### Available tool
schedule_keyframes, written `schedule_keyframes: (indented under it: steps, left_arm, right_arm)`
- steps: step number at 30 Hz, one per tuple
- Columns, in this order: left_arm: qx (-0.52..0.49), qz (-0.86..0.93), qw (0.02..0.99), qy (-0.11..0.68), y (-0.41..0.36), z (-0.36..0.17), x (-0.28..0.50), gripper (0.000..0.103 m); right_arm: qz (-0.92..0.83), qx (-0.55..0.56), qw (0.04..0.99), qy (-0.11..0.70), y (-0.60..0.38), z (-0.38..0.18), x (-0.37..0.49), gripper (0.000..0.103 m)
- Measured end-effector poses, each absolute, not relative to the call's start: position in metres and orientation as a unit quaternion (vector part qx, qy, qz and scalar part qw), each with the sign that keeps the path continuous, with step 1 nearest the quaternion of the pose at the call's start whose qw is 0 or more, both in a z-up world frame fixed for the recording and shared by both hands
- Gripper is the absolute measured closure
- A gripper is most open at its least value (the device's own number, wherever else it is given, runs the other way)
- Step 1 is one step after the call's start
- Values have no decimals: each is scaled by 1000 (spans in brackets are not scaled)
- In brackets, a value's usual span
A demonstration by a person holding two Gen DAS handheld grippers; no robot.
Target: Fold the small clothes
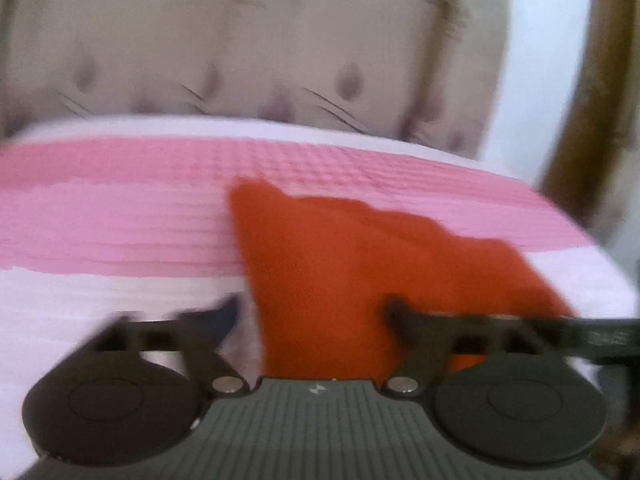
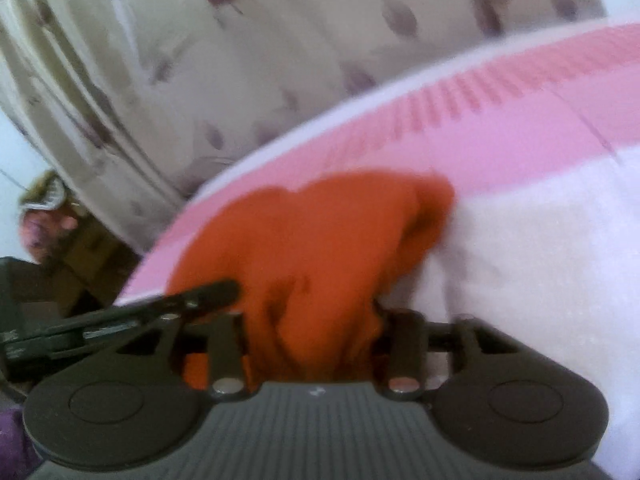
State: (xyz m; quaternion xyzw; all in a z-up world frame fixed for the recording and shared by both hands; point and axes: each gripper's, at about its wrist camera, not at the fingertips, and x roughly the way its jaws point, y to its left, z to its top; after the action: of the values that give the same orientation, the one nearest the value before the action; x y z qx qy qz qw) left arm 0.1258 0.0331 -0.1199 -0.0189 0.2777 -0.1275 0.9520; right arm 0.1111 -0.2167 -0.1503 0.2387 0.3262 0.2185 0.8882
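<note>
We count one orange garment (image 1: pixel 340 264) | one bed cover with pink and white bands (image 1: pixel 120 216) | one patterned beige curtain (image 1: pixel 240 48) | two tongs, left tongs (image 1: pixel 312 312) and right tongs (image 2: pixel 308 320) | one wooden post (image 1: pixel 580 128) at the left view's edge.

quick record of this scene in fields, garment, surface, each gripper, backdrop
garment: one orange cloth, rumpled, not yet folded flat
surface: pink and white bedcover, cloth lying on it
left gripper: jaws spread wide, cloth between the fingers, pads not pressing on it
right gripper: jaws partly apart, bunched cloth filling the gap; a real pinch is too blurred to tell
backdrop: beige patterned curtain behind the bed
image quality: both views blurred
</note>
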Motion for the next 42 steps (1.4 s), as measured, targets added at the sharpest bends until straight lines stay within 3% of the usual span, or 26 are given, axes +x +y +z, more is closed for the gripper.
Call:
schedule_keyframes:
  steps: [2,6,8,12,20,28,42]
  left_arm:
    - [11,-87,973,214,30,-115,110,0]
    - [39,-62,986,152,21,-96,81,0]
    - [39,-56,989,128,16,-85,67,0]
    - [38,-48,994,94,6,-62,37,0]
    - [3,-27,1000,2,-5,-23,-5,0]
    - [-7,-3,999,42,-8,-3,-14,0]
    - [-23,-35,995,86,7,-21,-12,0]
  right_arm:
    - [195,206,909,304,-216,-143,100,35]
    - [169,143,954,202,-215,-108,55,29]
    - [145,98,972,156,-209,-92,31,14]
    - [103,48,990,79,-199,-74,-10,1]
    - [53,45,997,41,-198,-68,-54,0]
    - [53,42,997,42,-196,-61,-67,0]
    - [57,29,996,56,-188,-67,-76,0]
